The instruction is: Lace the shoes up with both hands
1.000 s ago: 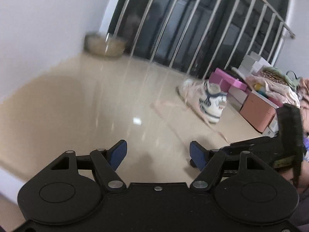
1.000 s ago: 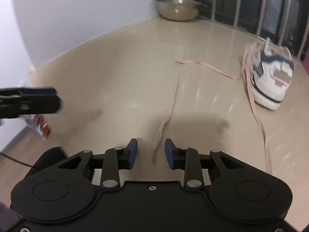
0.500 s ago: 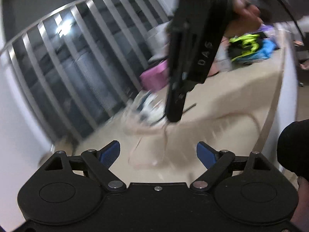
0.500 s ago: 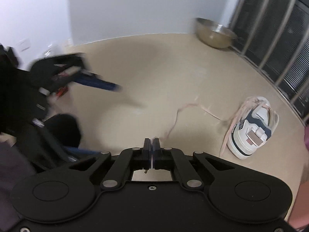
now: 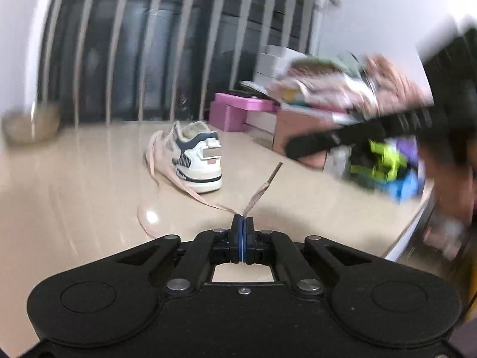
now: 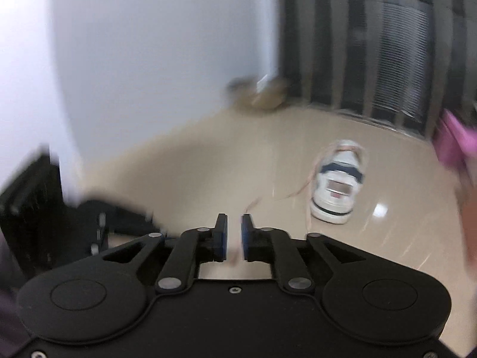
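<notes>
A white and navy sneaker stands on the beige floor with its heel toward me; a pale pink lace trails from it. My left gripper is shut on that lace near its end, and the tip sticks up past the fingers. In the right wrist view the sneaker sits ahead to the right. My right gripper stands open by a small gap, with a blurred bit of pink lace low between the fingers. The other gripper shows blurred at right in the left wrist view.
A metal bowl sits by the dark railing at the back left. Pink boxes, a brown box and piled clothes crowd the right side. A white wall bounds the left.
My left gripper went from wide open to shut on the lace end. My right gripper, shut on the lace half a second ago, has opened slightly. Both views swung toward the sneaker.
</notes>
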Motion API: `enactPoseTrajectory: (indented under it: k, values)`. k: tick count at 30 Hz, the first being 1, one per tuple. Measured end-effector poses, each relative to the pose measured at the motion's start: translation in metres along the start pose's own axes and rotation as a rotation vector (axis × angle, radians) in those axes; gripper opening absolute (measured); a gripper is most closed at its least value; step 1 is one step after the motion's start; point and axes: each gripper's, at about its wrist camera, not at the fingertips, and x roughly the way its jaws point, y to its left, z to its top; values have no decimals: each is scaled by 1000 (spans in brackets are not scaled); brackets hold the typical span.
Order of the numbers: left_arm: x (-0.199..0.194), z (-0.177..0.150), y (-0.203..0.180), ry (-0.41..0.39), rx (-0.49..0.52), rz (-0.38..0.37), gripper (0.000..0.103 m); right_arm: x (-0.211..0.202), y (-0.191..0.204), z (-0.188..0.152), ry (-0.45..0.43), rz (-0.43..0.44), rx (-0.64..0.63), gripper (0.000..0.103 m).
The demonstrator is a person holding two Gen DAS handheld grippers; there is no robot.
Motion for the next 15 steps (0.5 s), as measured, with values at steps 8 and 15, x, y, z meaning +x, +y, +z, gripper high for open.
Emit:
enactPoseTrajectory:
  k: [8,15]
  values:
    - [-5,12,14,34,-170,-51,0,-9,1,-31,-106,165,135,31]
    - [-8,12,7,19,-147,-51,0,10,7,-26,-131,177,158,1]
